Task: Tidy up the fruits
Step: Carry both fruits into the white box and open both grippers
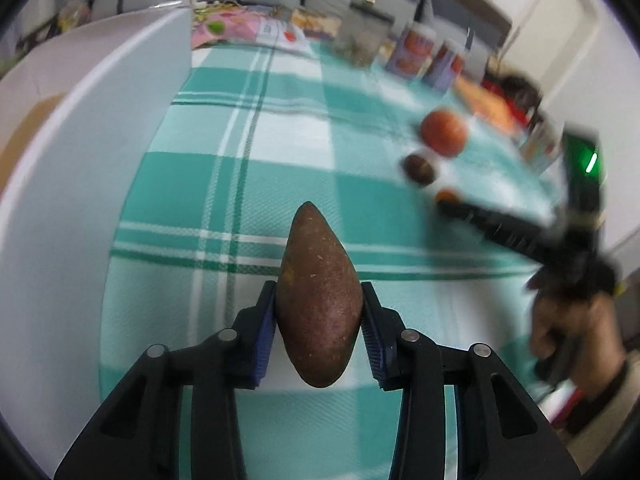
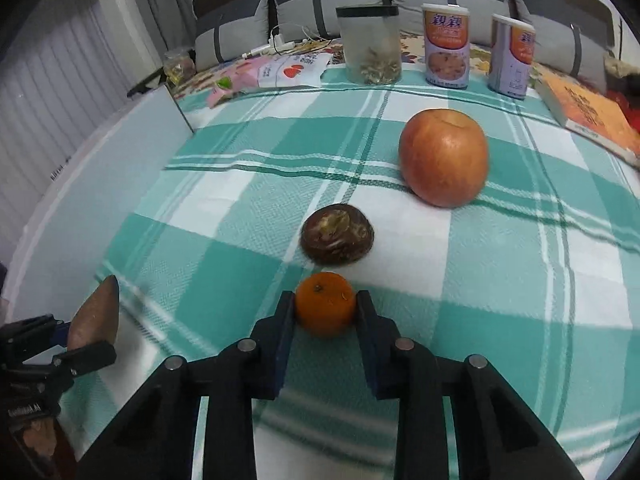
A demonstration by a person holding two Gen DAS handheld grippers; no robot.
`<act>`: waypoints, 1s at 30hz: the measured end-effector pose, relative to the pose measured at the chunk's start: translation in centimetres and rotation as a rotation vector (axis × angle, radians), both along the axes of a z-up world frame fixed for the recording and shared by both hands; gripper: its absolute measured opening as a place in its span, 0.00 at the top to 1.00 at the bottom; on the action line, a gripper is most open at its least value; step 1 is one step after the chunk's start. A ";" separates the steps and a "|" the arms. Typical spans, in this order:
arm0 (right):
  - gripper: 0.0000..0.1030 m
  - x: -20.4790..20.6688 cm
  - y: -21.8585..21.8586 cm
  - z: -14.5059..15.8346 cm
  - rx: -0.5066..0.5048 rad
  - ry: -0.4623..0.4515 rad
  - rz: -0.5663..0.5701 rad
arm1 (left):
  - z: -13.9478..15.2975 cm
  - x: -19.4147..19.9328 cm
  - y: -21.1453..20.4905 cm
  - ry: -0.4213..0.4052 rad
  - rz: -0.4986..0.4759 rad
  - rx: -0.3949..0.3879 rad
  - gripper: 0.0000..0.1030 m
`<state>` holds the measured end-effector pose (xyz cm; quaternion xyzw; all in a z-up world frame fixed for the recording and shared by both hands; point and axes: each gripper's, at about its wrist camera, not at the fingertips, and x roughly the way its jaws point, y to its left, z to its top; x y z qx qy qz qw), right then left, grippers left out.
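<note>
Left gripper (image 1: 319, 320): clamped on the brown fruit (image 1: 318, 300), clear of the checked cloth (image 1: 280, 128).
Right gripper (image 2: 325, 312): closed on the mandarin (image 2: 325, 305), near the apple (image 2: 444, 158).
Advice: lift both straight; keep your pads centred.

Teal-and-white checked tablecloth (image 2: 240, 216), apple (image 2: 444, 158) at one o'clock, dark brown fruit (image 2: 337, 234) mid-cloth, clear jar (image 2: 370, 46) and two cans (image 2: 446, 46) at twelve, book (image 2: 588, 114) at two, snack packets (image 2: 280, 72) at eleven

one apple (image 2: 444, 158); one tangerine (image 2: 325, 304); two cans (image 2: 446, 46)
</note>
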<state>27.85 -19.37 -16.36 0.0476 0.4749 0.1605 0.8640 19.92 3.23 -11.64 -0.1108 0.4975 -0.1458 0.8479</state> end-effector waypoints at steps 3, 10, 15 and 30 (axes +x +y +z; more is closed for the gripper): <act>0.71 -2.1 1.2 2.1 0.035 0.024 0.046 | 4.3 -2.3 2.0 -0.029 0.019 -0.146 0.61; 0.71 -4.8 12.7 9.8 0.153 0.000 0.295 | 12.6 -5.5 12.0 -0.113 0.136 -0.202 0.61; 0.71 -5.2 24.7 12.9 0.156 0.013 0.498 | 11.8 -4.4 20.8 -0.077 0.302 -0.064 0.61; 0.30 -1.9 36.0 8.7 0.021 0.101 0.452 | 4.3 -3.4 27.4 0.079 0.537 0.068 0.30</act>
